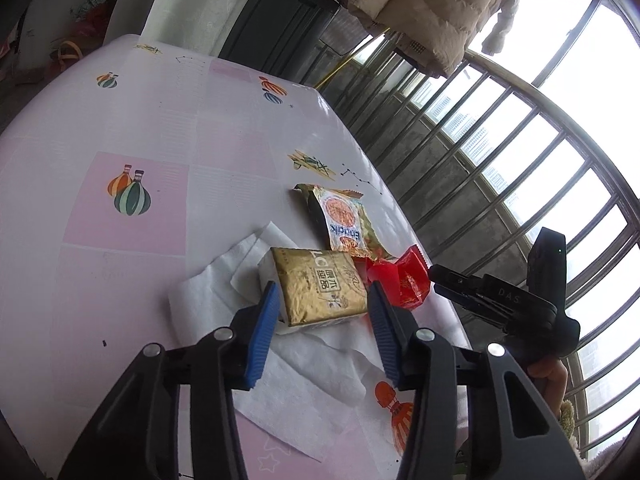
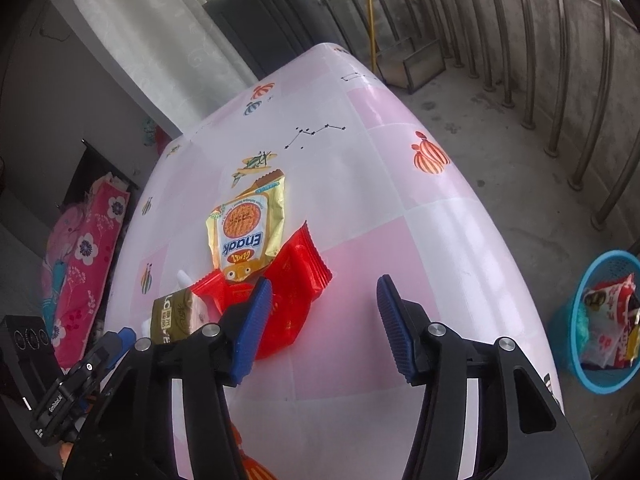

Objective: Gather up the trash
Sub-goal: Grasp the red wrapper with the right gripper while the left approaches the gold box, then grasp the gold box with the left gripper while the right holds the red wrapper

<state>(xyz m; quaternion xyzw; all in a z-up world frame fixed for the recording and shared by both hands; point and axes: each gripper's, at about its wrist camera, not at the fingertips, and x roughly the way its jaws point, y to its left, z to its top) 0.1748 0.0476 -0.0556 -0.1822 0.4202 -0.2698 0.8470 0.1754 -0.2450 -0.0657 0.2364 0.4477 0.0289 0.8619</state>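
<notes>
The left tool point(image 1: 322, 308) straddles the gold tissue pack point(image 1: 320, 286), its blue pads at the pack's two sides; whether they press on it cannot be told. The pack lies on white tissue paper point(image 1: 224, 292) on the pink counter point(image 1: 160, 120). At the pack's 12 o'clock lies the Enaak wrapper point(image 1: 344, 220), at its 3 o'clock the red wrapper point(image 1: 400, 276). The right tool point(image 2: 324, 300) is released, nothing between its pads, with the red wrapper at its 9 o'clock. A blue basket point(image 2: 572, 328) of trash stands on the floor at 3 o'clock.

Beige puffer jacket point(image 1: 436, 4) hanging, metal railing point(image 1: 500, 184), pink floral bedding point(image 2: 86, 264)
</notes>
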